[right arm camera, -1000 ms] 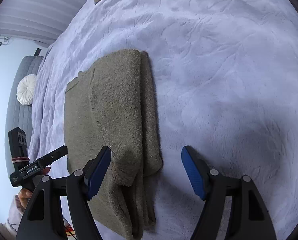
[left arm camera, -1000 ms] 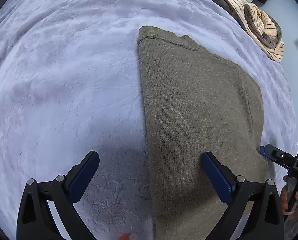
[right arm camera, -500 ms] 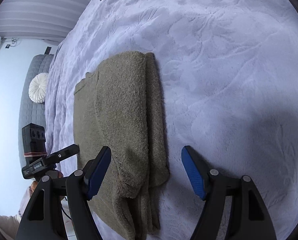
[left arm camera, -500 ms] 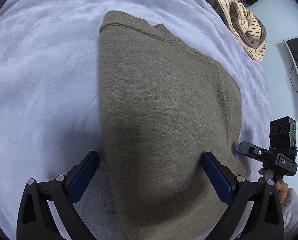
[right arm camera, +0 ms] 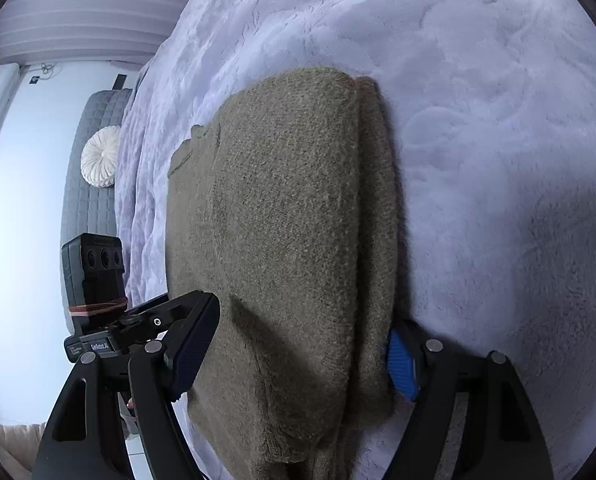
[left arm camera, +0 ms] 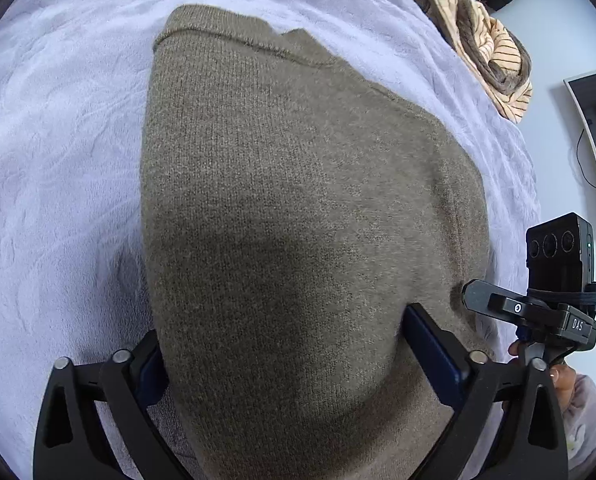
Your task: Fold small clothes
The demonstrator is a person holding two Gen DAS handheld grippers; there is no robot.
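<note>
Both grippers have closed in on the sweater (left arm camera: pixel 298 208) since a second ago: it lay beside the left gripper (left arm camera: pixel 281 352) then and now fills the space between its fingers, while the right gripper (right arm camera: pixel 298 344), which had the fabric off to one side, now straddles the near end too.

Seen from the left wrist, the olive knit sweater lies folded lengthwise on the pale lilac bed (left arm camera: pixel 57 160), its ribbed hem at the far end. Both left fingers (left arm camera: pixel 434 352) stand spread wide at the garment's two long edges, with the cloth over the left one; they are released, not pinching. The right gripper (left arm camera: pixel 530 312) shows at the right edge of this view, just off the sweater's side.

From the right wrist, the sweater (right arm camera: pixel 289 220) shows a folded sleeve layer along its right side. The right fingers (right arm camera: pixel 402 364) are likewise spread, one at each edge of the cloth, unclenched. The left gripper (right arm camera: pixel 137 332) sits close behind the right gripper's left finger.

A striped garment (left arm camera: pixel 494 56) lies bunched at the bed's far corner. A round white cushion (right arm camera: pixel 99 156) rests on a grey quilted headboard (right arm camera: pixel 85 208).
</note>
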